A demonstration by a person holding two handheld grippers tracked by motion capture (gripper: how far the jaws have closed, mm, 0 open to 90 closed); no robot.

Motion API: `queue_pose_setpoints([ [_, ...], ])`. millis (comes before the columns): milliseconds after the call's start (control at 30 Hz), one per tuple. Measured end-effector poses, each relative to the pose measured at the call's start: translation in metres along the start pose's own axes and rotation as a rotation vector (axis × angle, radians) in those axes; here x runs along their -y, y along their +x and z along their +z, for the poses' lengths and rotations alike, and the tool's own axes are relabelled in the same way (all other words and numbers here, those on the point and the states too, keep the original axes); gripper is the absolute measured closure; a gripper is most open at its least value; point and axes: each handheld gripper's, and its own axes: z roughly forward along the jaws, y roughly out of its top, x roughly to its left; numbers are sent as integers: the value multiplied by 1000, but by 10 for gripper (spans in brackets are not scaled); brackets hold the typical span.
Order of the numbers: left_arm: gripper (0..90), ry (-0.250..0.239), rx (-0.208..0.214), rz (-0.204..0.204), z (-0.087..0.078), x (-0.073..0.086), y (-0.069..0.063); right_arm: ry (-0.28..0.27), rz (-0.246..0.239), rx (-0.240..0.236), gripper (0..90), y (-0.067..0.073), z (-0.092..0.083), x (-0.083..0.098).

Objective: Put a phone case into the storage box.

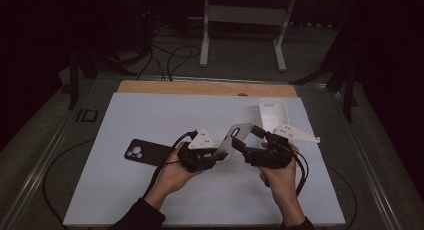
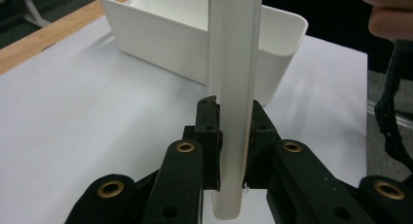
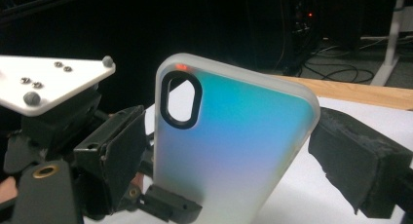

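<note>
Left gripper (image 2: 233, 136) pinches the case's (image 2: 234, 87) near end, long axis rising toward the bin (image 2: 160, 34), while right gripper (image 3: 229, 156) straddles it, jaws wide.

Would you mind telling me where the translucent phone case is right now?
In the high view the translucent phone case is held above the table's middle, clamped in the left tongs, with the right tongs open around its upper end and the white bin just beyond.
</note>
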Motion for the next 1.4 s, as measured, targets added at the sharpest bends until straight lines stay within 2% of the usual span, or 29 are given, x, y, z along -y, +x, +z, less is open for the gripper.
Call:
queue_pose_setpoints([
  [167,805,-6,-6,-15,2,1,-3,-15,39,21,130,2,7,2],
  [333,807,-7,16,-17,7,3,-8,-27,84,33,142,3,12,3],
  [433,806,-15,33,-35,9,4,-9,-35,99,45,156,2,13,3],
  [533,806,-24,38,-42,9,4,-9,-43,99,42,157,2,13,4],
  [733,806,-33,35,-44,8,4,-10,-67,140,22,160,-3,13,7],
  [900,803,-31,46,-48,10,5,-11,-58,127,37,166,0,13,7],
  [1033,789,-21,43,-29,10,5,-11,-42,100,41,169,3,14,5],
  [1100,750,-21,55,-27,10,5,-12,-39,84,44,169,4,14,5],
  [1167,648,-18,57,-18,10,5,-12,-42,76,50,169,6,15,4],
  [1233,537,-19,36,-12,8,6,-14,-40,72,55,170,6,15,4],
  [1333,423,-19,12,-8,7,6,-14,-36,65,57,170,5,15,4],
  [1367,381,-22,-21,-9,5,7,-14,-35,65,59,170,5,15,4],
  [1400,358,-22,-33,-11,5,7,-13,-36,66,60,169,4,15,4],
])
